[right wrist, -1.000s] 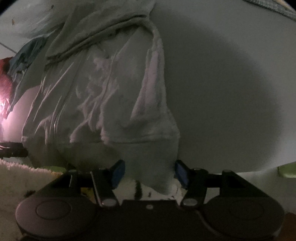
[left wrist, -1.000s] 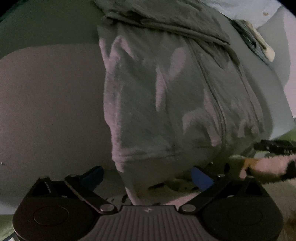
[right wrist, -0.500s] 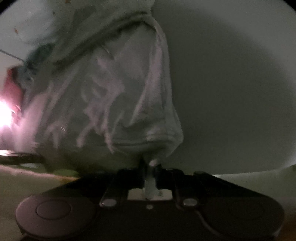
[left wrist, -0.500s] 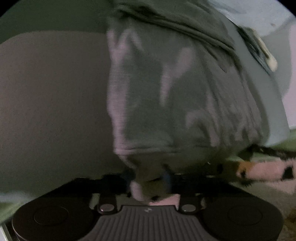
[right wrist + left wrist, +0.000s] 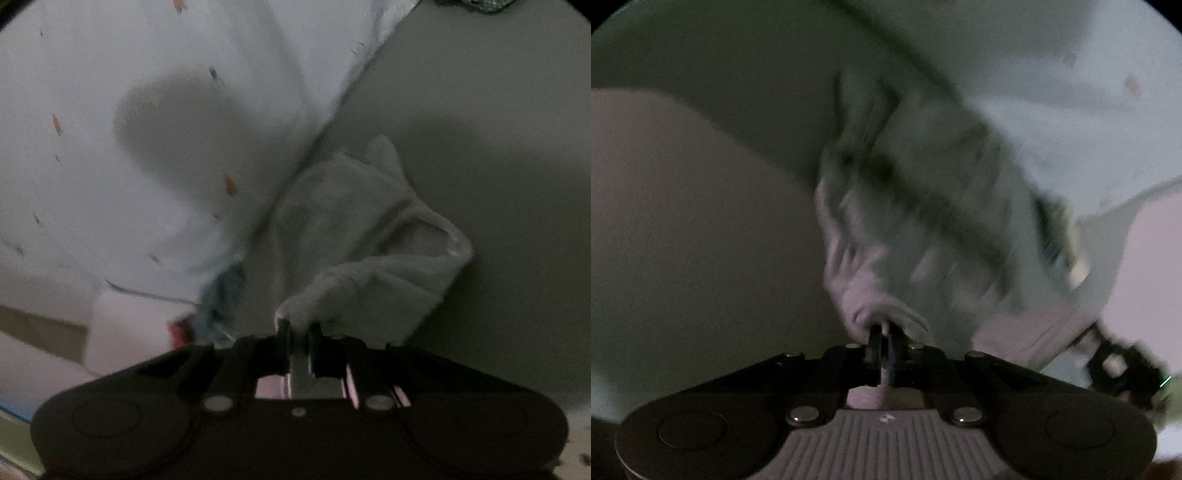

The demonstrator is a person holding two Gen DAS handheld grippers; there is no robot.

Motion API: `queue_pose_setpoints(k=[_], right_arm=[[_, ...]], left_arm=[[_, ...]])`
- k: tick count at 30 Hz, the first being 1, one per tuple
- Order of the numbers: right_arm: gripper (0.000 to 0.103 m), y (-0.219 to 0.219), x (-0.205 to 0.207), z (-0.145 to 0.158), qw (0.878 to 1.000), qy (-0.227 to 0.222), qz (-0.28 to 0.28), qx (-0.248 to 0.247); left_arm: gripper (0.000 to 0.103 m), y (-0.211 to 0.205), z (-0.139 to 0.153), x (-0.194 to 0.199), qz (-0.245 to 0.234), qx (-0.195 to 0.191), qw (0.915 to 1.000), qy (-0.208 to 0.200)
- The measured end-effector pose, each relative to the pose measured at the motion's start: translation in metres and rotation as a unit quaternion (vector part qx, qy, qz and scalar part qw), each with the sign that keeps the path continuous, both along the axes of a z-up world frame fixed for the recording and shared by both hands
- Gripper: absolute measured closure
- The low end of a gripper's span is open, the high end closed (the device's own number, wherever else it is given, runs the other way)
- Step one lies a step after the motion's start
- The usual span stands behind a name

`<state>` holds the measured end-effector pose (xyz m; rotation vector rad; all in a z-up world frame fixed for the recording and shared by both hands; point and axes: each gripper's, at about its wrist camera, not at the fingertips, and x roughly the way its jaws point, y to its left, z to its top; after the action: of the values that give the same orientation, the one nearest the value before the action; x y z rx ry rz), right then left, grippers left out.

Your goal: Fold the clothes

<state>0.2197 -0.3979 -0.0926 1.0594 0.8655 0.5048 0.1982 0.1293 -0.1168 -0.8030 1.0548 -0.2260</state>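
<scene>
A grey-green garment (image 5: 923,206) lies on a pale grey bed surface (image 5: 701,221), blurred in the left wrist view. My left gripper (image 5: 882,332) is shut on its near hem, with cloth pinched between the pads and bunched just ahead of them. In the right wrist view the same grey garment (image 5: 369,229) rises in a fold off the surface, and my right gripper (image 5: 299,328) is shut on its other hem corner. The right gripper shows as a dark shape (image 5: 1123,362) at the lower right of the left wrist view.
A pale blue sheet with small orange specks (image 5: 110,147) lies behind the garment, also seen as a pale blue sheet (image 5: 1089,92) at upper right. A bluish cloth (image 5: 221,302) and a red object (image 5: 181,332) sit near the bed edge. Bare grey bed (image 5: 498,147) spreads to the right.
Both grippers went from open around the hem to shut on it, then lifted it. The garment now bunches and folds upward, and both views have swung and rolled.
</scene>
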Motion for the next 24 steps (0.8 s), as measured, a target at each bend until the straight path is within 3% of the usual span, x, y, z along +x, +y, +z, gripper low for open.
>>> queue_pose_setpoints(k=[3,7,9,11,13,15,17,18,19,21,24], right_arm=[[0.094,-0.012,0.012,0.008,0.999,-0.008,-0.023,0.043],[0.094,-0.020,0.056,0.014,0.994,-0.027,-0.060,0.092],[0.094,-0.019,0.096,0.018,0.991,-0.040,-0.082,0.095],[0.085,-0.018,0.139,0.016,0.989,-0.038,-0.112,0.091],[0.052,-0.022,0.166,0.017,0.984,-0.034,-0.142,0.102],[0.052,-0.024,0.184,0.022,0.979,-0.038,-0.171,0.106],[0.045,-0.023,0.185,0.033,0.979,-0.067,-0.174,0.077],[0.038,-0.022,0.182,0.037,0.981,-0.080,-0.171,0.052],[0.035,-0.021,0.178,0.039,0.982,-0.087,-0.164,0.023],[0.028,-0.018,0.172,0.033,0.984,-0.077,-0.152,-0.046],[0.021,-0.009,0.164,0.016,0.975,-0.046,-0.140,-0.165]], left_arm=[[0.101,0.012,0.020,0.017,0.048,-0.025,0.9972,-0.051],[0.101,0.028,0.037,0.068,0.118,-0.070,0.9829,-0.123],[0.101,0.031,0.051,0.104,0.137,-0.048,0.9769,-0.157],[0.099,0.032,0.060,0.139,0.174,0.000,0.9718,-0.159],[0.096,0.033,0.066,0.167,0.208,0.043,0.9658,-0.149],[0.080,0.030,0.075,0.180,0.208,0.076,0.9631,-0.153],[0.046,0.020,0.079,0.180,0.187,0.124,0.9608,-0.163],[0.039,0.013,0.078,0.179,0.170,0.153,0.9593,-0.165],[0.033,0.005,0.074,0.177,0.148,0.179,0.9590,-0.163],[0.031,-0.013,0.058,0.175,0.096,0.222,0.9596,-0.143],[0.019,-0.030,0.029,0.166,0.034,0.256,0.9603,-0.105]])
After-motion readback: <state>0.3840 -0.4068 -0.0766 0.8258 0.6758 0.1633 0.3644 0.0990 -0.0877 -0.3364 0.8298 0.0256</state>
